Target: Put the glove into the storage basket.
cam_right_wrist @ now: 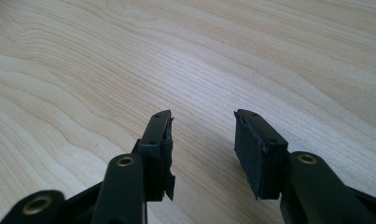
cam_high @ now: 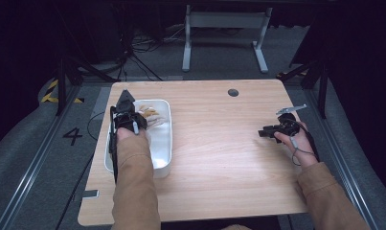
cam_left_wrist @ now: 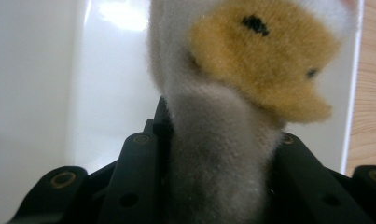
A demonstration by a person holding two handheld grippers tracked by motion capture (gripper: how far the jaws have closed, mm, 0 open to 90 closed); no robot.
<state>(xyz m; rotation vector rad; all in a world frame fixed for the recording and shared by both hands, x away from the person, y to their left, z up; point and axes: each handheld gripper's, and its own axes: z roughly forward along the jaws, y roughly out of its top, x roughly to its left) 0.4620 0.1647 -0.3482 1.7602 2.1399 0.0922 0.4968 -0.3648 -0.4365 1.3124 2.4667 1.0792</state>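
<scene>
Inside the white tray [cam_high: 163, 143], left hand-held gripper [cam_left_wrist: 218, 154] clamped on plush toy [cam_left_wrist: 251, 70]; right hand-held gripper [cam_right_wrist: 202, 140] agape, empty, over bare table [cam_high: 219, 143].

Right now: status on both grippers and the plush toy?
Left gripper shut on plush toy over white tray. Right gripper open, empty, above table. Nothing obstructing.

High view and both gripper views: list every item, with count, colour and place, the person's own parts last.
Table: one, light wood, centre of the high view.
Tray: one, white, on the table's left side.
Plush toy: one, white and yellow-brown, in the tray, clamped in the left tool.
Desk frame: one, grey, on the floor beyond the table.
Cables: several, black, on the floor far left.
Left tool: one, black, over the tray, shut on the plush toy.
Right tool: one, black, jaws apart above bare table.
Sleeves: two, tan, bottom of the high view.
</scene>
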